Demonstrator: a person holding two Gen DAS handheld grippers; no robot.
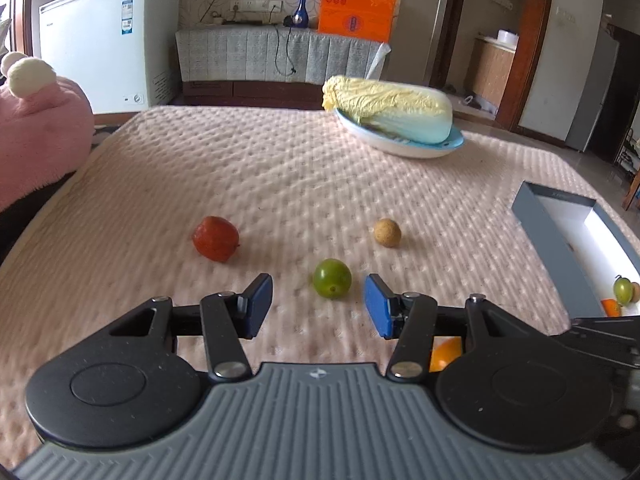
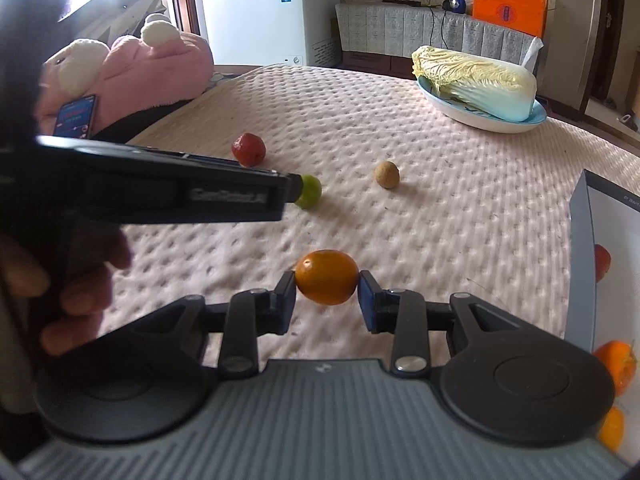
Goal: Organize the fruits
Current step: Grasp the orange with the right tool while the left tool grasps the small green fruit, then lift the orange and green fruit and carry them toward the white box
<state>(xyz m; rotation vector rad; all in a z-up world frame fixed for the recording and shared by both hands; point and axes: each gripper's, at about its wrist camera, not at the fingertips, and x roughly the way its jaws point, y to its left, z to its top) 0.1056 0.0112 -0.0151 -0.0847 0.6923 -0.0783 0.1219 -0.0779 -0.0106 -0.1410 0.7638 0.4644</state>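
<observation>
Right tool is clenched on a small orange fruit, its two blue pads pressing the fruit's ends so that it hangs clear of the quilted bed cover; judging by the task, it is carried this way for the trip to the box just to the tool's right, where a red fruit and other orange ones already lie against the white lining. Left tool is released, jaws wide, lined up on the green fruit that sits on the cover just ahead of and between its pads, a stance that suits closing in on it next. Ahead and to the left of that tool lies the red fruit, wrinkled and a little irregular; ahead and to the right, the brown ball, dull and rough-skinned. Neither touches the others. The orange fruit is oval, smooth and glossy, with a pale glint on its top; the green one is round and shiny, with a small dark dimple facing the left tool. Far beyond both tools a cabbage rests on a plate, well apart from the fruits
</observation>
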